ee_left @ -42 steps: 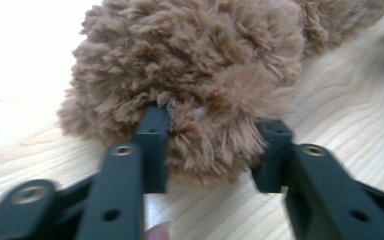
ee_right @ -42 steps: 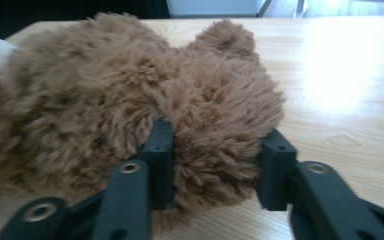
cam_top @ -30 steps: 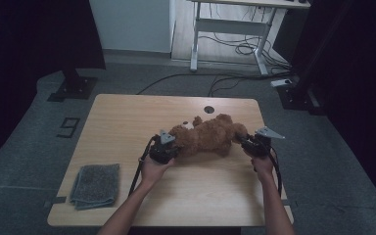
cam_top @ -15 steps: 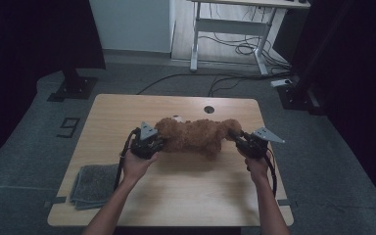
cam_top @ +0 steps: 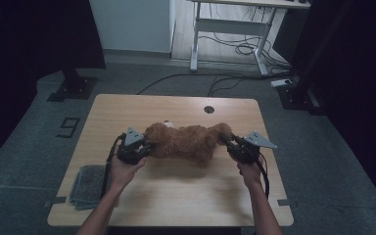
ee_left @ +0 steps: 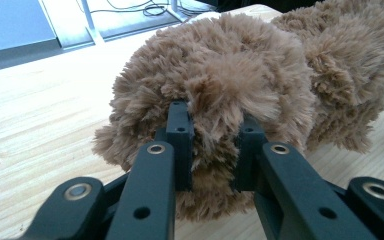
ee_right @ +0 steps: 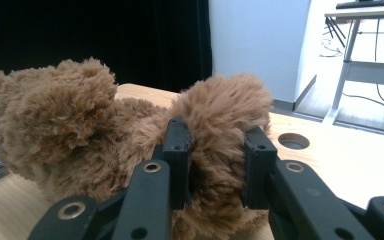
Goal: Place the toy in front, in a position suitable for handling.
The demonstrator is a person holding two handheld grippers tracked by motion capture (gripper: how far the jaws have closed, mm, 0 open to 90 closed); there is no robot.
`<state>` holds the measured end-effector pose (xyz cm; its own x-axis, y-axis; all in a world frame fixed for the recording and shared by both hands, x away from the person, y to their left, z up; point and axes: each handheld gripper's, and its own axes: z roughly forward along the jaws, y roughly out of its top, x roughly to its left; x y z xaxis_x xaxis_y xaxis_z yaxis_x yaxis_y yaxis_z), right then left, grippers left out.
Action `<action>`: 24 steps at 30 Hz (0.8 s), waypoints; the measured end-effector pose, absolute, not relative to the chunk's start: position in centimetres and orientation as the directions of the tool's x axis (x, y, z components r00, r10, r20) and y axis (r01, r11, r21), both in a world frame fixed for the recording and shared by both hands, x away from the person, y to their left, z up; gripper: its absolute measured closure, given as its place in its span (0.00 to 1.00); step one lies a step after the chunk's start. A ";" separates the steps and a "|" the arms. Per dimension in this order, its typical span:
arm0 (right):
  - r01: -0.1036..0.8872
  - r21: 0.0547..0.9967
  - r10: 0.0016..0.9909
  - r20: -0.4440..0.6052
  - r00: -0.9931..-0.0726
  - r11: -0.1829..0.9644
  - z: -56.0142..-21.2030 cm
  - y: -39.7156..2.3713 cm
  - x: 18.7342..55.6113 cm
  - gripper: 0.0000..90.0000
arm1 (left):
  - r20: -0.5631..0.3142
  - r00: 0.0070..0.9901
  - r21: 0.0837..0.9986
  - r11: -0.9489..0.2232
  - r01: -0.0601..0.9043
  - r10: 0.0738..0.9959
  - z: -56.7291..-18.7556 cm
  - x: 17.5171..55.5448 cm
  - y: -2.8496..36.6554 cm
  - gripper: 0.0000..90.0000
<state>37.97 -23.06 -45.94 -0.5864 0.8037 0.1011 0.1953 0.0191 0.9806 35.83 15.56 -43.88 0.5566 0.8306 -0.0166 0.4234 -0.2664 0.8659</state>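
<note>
Item, far left: grey cloth (cam_top: 89,186), folded, lying flat at the near left corner of the worktop (cam_top: 176,196), its outer edge overhanging the worktop's side. Untouched by either gripper.

Item: left gripper (cam_top: 144,149), held in the person's left hand (cam_top: 122,171), pointing rightward across the worktop. In the left gripper view its two black jaws are closed into the plush, a tuft of fur pinched between the pads; the jaws have just been closing on that tuft. Grey three-cornered plate on top; black cable trailing back along the forearm.

Item, centre: brown plush teddy bear (cam_top: 186,142), long-piled fur, stretched lengthwise left to right between the two grippers above the middle of the worktop. A shadow lies on the wood just beneath it; whether its underside touches the wood cannot be told. A pale patch shows at its upper left end.

Item: right gripper (cam_top: 230,143), held in the person's right hand (cam_top: 249,171), pointing leftward toward the bear. In the right gripper view its jaws are clamped tight on a rounded limb of the bear, fur bulging over both pads.

Item, behind: round cable hole (cam_top: 209,109) in the worktop's far edge, right of centre, well apart from the bear.
</note>
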 end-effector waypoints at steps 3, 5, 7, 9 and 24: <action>0.188 0.982 0.800 0.100 -0.592 0.017 -45.7 -22.9 37.5 0.79 | -0.019 0.561 0.868 -0.265 0.420 0.828 -43.9 35.4 15.8 0.84; 0.182 0.983 0.798 0.096 -0.594 0.017 -45.7 -22.8 37.3 0.79 | -0.021 0.563 0.868 -0.264 0.420 0.826 -44.0 35.2 15.9 0.84; 0.183 0.983 0.797 0.096 -0.597 0.019 -45.8 -22.7 36.8 0.79 | -0.024 0.563 0.864 -0.266 0.427 0.826 -44.3 35.1 16.0 0.84; 0.185 0.982 0.796 0.090 -0.599 0.028 -46.1 -22.6 36.5 0.79 | -0.028 0.561 0.855 -0.271 0.442 0.827 -45.0 35.0 16.2 0.84; 0.205 0.978 0.782 0.103 -0.615 0.032 -49.1 -23.0 34.4 0.77 | -0.071 0.571 0.819 -0.278 0.502 0.818 -48.0 34.7 16.6 0.84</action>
